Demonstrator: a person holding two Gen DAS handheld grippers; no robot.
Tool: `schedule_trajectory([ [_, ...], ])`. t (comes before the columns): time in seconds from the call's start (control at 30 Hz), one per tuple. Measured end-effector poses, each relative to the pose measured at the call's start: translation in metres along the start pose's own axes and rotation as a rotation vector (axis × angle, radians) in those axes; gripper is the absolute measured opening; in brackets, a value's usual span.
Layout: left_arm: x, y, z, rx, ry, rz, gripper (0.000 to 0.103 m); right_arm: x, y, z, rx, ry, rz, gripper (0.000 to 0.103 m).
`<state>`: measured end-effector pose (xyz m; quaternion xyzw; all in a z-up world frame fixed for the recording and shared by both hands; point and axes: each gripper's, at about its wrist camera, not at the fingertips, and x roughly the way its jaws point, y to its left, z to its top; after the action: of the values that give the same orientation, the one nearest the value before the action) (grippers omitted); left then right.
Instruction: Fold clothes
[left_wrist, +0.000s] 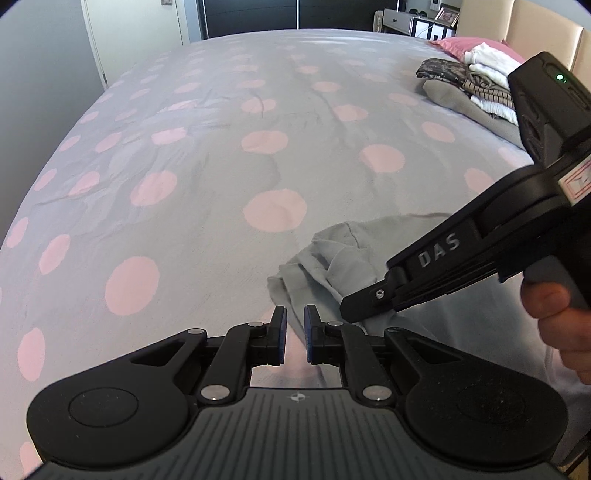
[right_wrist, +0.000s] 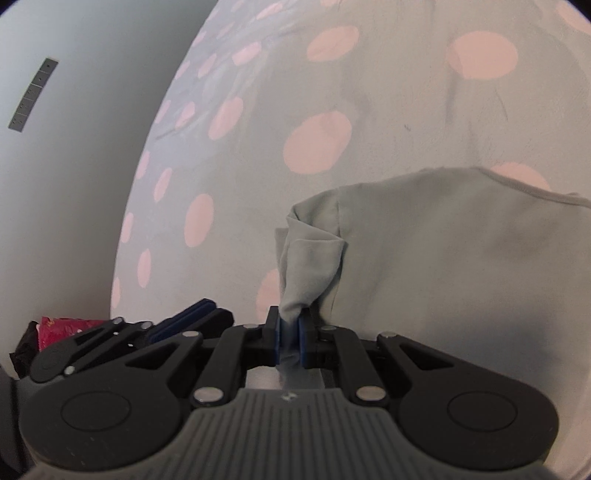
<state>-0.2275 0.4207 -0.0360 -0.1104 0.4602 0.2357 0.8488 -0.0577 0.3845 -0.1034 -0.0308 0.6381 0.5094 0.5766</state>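
A pale grey garment (left_wrist: 332, 258) lies crumpled on the spotted bedspread (left_wrist: 221, 166) at the near right. My left gripper (left_wrist: 295, 332) points down at the garment's left edge. Its blue pads are nearly together, and the edge runs into the narrow gap between them. My right gripper (left_wrist: 345, 308) comes in from the right, held by a person's hand (left_wrist: 554, 314), with its tip in the bunched cloth beside the left one. In the right wrist view my right gripper (right_wrist: 290, 328) is shut on a gathered corner of the garment (right_wrist: 443, 258), which rises in a twisted fold. My left gripper (right_wrist: 218, 314) shows just left of it.
A stack of folded clothes (left_wrist: 480, 88) rests on a grey cushion at the far right, by a pink pillow (left_wrist: 454, 46). The grey bedspread with pink dots stretches far and left. A pale wall (right_wrist: 74, 184) borders the bed, and something red (right_wrist: 55, 328) lies low beside it.
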Motion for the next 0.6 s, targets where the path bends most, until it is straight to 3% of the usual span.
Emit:
schedule_trajectory([
  [0.07, 0.001, 0.0, -0.001, 0.004, 0.006, 0.004, 0.008, 0.004, -0.002, 0.001, 0.008, 0.011, 0.007, 0.02],
  [0.13, -0.001, -0.001, -0.001, 0.007, 0.005, 0.006, 0.008, 0.0, -0.002, 0.003, 0.01, 0.014, 0.03, 0.037],
  [0.2, -0.005, -0.003, -0.002, 0.012, -0.001, 0.004, 0.008, -0.012, 0.0, 0.005, -0.005, -0.005, 0.047, 0.043],
  [0.33, -0.015, -0.003, -0.006, 0.004, -0.007, -0.01, 0.01, -0.042, 0.0, 0.006, -0.04, -0.054, 0.058, 0.044],
  [0.53, -0.033, -0.011, -0.021, -0.001, -0.007, -0.069, 0.019, -0.081, -0.016, -0.014, -0.078, -0.087, -0.01, 0.044],
  [0.6, -0.04, -0.018, -0.029, 0.013, 0.002, -0.11, 0.027, -0.091, -0.018, -0.028, -0.115, -0.087, -0.034, 0.044],
])
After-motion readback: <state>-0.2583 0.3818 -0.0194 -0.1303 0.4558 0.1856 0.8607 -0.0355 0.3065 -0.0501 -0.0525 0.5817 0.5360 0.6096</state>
